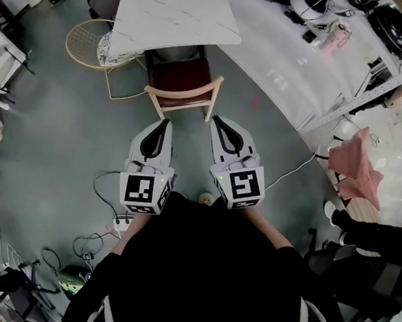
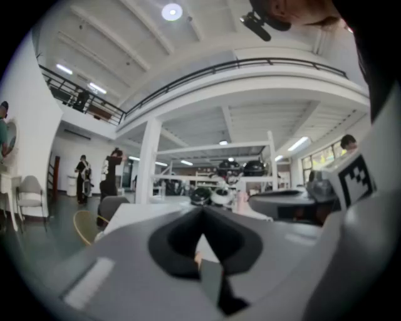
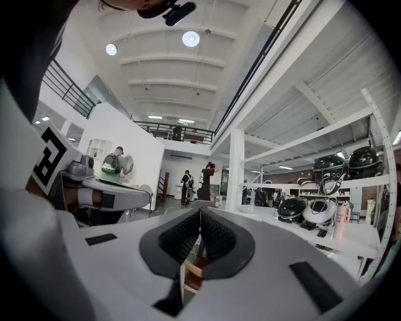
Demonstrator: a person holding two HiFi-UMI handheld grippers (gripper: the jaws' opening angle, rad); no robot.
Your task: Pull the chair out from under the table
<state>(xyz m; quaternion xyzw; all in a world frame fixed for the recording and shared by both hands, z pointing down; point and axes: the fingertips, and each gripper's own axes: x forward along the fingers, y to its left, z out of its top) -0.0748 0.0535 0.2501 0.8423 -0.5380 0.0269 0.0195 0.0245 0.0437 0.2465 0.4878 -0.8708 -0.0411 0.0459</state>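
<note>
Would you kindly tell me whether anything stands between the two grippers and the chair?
Nothing visible does. Only bare floor lies between the left gripper, the right gripper and the chair, which is tucked under the table. Both grippers are shut and empty.

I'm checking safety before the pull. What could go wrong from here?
Both the left gripper and right gripper are shut and short of the chair; unless opened, they may shove its backrest rather than grip it. Pulled back, the chair could snag the floor cable beside the person.
</note>
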